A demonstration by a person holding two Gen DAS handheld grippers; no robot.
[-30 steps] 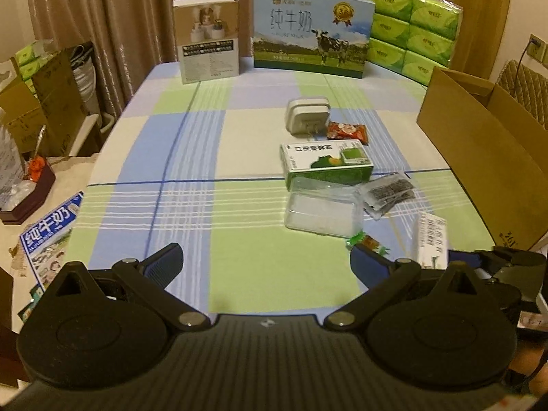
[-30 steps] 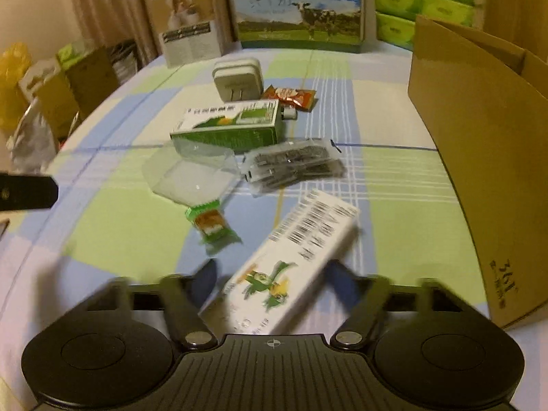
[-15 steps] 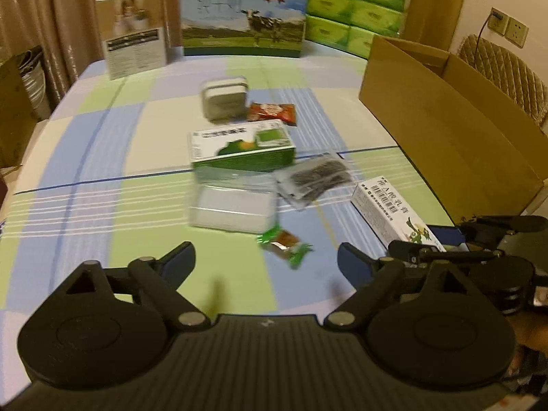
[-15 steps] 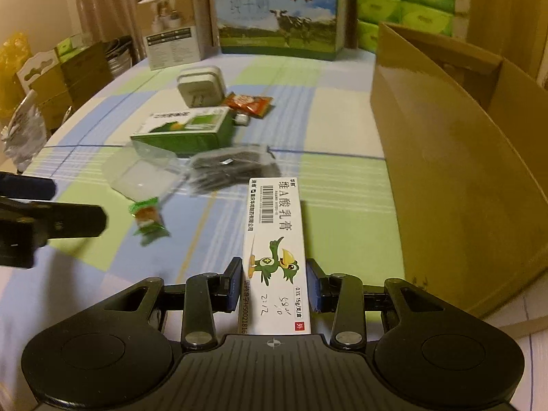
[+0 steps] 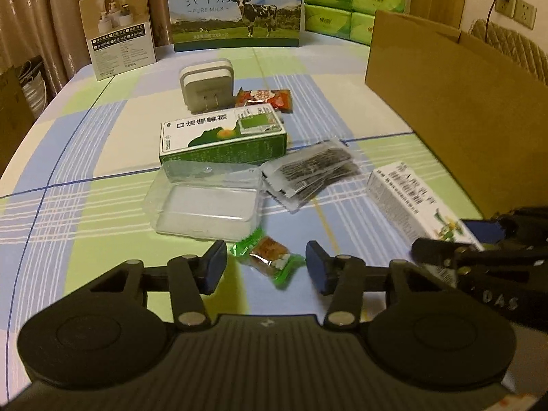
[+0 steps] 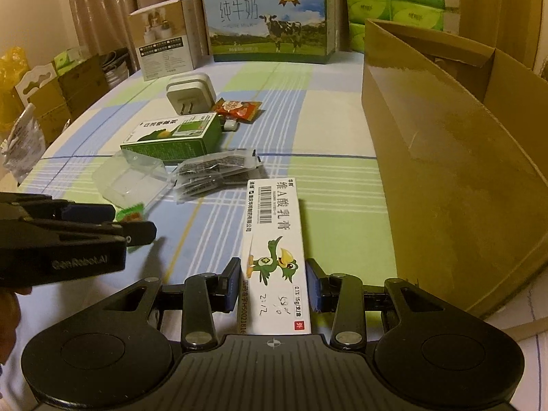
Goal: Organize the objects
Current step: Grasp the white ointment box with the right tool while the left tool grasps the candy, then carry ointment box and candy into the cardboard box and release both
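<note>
My right gripper (image 6: 274, 282) is shut on a white ointment box (image 6: 274, 239) with a green bird print, held pointing forward; the box also shows in the left wrist view (image 5: 416, 202). My left gripper (image 5: 265, 267) is open, its fingers on either side of a green-wrapped candy (image 5: 269, 257) on the tablecloth. Ahead lie a clear plastic tray (image 5: 205, 202), a packet of dark sachets (image 5: 311, 171), a green-and-white medicine box (image 5: 222, 135), a white plug adapter (image 5: 205, 84) and a red snack packet (image 5: 263, 99).
An open cardboard box (image 6: 455, 157) stands on the right of the table. A milk carton box (image 5: 234, 7), a beige product box (image 5: 118, 48) and green tissue packs (image 5: 356, 0) stand along the far edge. Bags and boxes (image 6: 51, 89) lie off the table's left side.
My right gripper has closed on the ointment box and straightened it. My left gripper has moved forward and right, narrowing around the green candy.
</note>
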